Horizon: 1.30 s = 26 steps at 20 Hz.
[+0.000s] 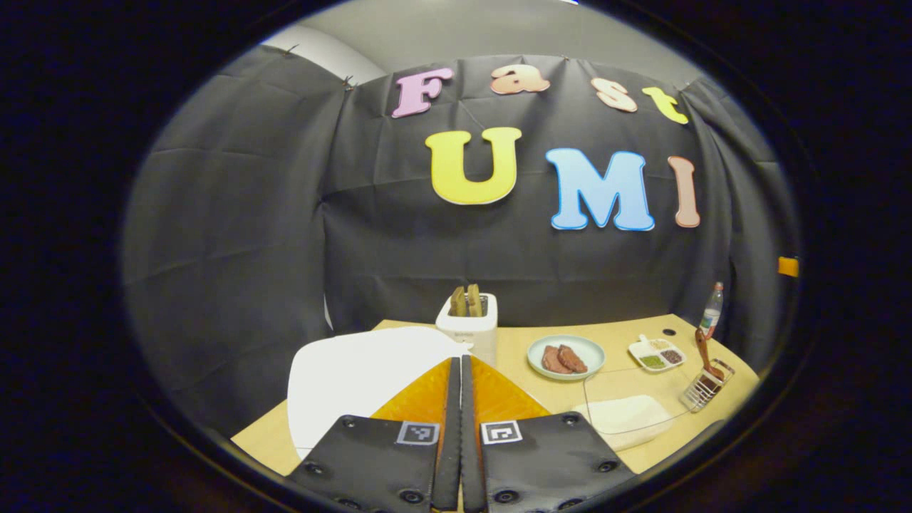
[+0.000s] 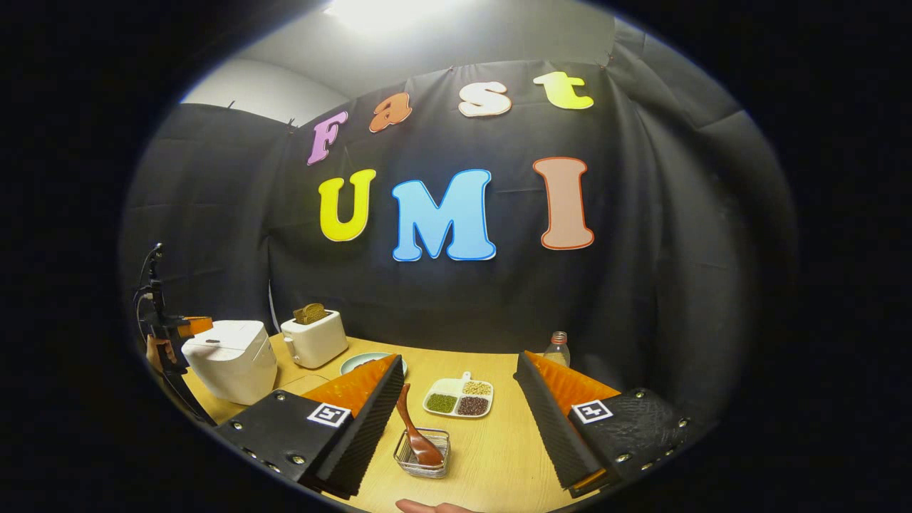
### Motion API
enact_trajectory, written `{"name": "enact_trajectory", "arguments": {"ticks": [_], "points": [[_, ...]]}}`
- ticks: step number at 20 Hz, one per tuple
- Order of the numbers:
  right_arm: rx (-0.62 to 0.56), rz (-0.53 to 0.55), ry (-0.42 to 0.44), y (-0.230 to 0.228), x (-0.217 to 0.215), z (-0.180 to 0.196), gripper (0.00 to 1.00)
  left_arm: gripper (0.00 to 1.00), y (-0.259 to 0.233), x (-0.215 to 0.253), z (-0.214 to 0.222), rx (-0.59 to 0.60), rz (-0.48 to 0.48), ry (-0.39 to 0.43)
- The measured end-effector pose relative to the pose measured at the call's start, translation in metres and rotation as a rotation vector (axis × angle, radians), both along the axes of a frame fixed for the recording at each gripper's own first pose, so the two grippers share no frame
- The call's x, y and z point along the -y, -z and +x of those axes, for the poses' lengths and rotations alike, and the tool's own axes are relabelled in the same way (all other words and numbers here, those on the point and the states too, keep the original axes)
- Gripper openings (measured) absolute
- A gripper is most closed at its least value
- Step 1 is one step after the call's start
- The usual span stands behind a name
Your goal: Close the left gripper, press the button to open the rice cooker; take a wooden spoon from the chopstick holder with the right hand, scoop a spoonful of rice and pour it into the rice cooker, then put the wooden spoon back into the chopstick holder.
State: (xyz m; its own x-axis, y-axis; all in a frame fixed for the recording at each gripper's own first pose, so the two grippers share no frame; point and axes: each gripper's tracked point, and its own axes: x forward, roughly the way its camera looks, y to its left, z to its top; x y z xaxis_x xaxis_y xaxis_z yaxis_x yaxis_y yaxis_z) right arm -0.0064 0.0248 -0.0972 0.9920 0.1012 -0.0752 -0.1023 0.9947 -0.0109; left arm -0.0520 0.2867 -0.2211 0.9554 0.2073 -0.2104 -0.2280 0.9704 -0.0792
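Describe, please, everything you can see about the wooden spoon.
The wooden spoon looks like reddish-brown, smooth wood. It stands in the wire chopstick holder with its bowl down, and the handle leans up and to the left in the right gripper view. Only the holder touches it. The right gripper has its jaws wide open on either side of it, not touching. In the left gripper view the spoon sits at the far right of the table.

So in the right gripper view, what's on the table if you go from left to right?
Rice cooker → toaster → plate → spoon in its holder → tray → bottle.
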Motion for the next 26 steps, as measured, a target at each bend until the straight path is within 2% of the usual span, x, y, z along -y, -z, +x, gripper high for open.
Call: {"name": "enact_trajectory", "arguments": {"ticks": [3, 4, 6, 8, 11, 13, 15, 16, 17, 18, 19, 21, 22, 23, 25, 26], "points": [[0.003, 0.007, 0.005, 0.0, 0.002, -0.001, 0.98, 0.12, 0.014, -0.012, -0.003, -0.003, -0.071, -0.008], [0.005, 0.003, 0.006, -0.001, 0.002, -0.001, 0.97, 0.04, 0.018, -0.017, -0.003, -0.009, -0.076, -0.014], [0.003, -0.001, 0.002, 0.001, -0.001, -0.001, 0.98, 0.12, 0.03, -0.02, -0.002, -0.03, -0.092, -0.017], [-0.005, -0.004, -0.004, 0.003, -0.003, -0.002, 0.97, 0.08, 0.038, -0.022, -0.002, -0.047, -0.094, -0.02], [-0.013, -0.008, -0.005, 0.006, -0.002, -0.001, 0.97, 0.08, 0.058, -0.023, 0.002, -0.094, -0.112, -0.024], [-0.013, -0.005, -0.004, 0.006, -0.001, -0.002, 0.97, 0.12, 0.049, -0.024, 0.002, -0.068, -0.119, -0.032], [-0.016, -0.008, 0.004, 0.007, 0.003, -0.002, 0.97, 0.08, 0.039, -0.028, 0.001, -0.052, -0.12, -0.047], [-0.011, -0.009, 0.012, 0.005, 0.006, -0.001, 0.97, 0.05, 0.024, -0.04, -0.002, -0.013, -0.084, -0.105], [-0.008, -0.013, 0.024, 0.004, 0.01, 0.0, 0.97, 0.11, 0.002, -0.049, -0.009, 0.04, -0.054, -0.146], [-0.006, -0.016, 0.03, 0.004, 0.012, 0.001, 0.98, 0.15, -0.03, -0.046, -0.016, 0.132, -0.036, -0.145], [-0.008, -0.016, 0.033, 0.005, 0.013, 0.001, 0.97, 0.39, -0.058, -0.038, -0.022, 0.189, -0.037, -0.141], [-0.011, -0.004, 0.026, 0.007, 0.011, 0.0, 0.97, 0.88, -0.08, -0.022, -0.027, 0.217, -0.046, -0.117], [-0.012, -0.001, 0.021, 0.006, 0.009, 0.0, 0.97, 0.94, -0.082, -0.011, -0.029, 0.208, -0.052, -0.09], [-0.012, 0.0, 0.016, 0.007, 0.008, -0.001, 0.97, 0.89, -0.077, -0.004, -0.025, 0.192, -0.052, -0.075], [-0.009, -0.007, 0.006, 0.009, 0.005, -0.001, 0.97, 0.96, -0.073, 0.01, -0.024, 0.166, -0.044, -0.049], [-0.009, -0.011, 0.006, 0.01, 0.005, 0.001, 0.97, 0.96, -0.071, 0.014, -0.023, 0.161, -0.034, -0.043]]}}
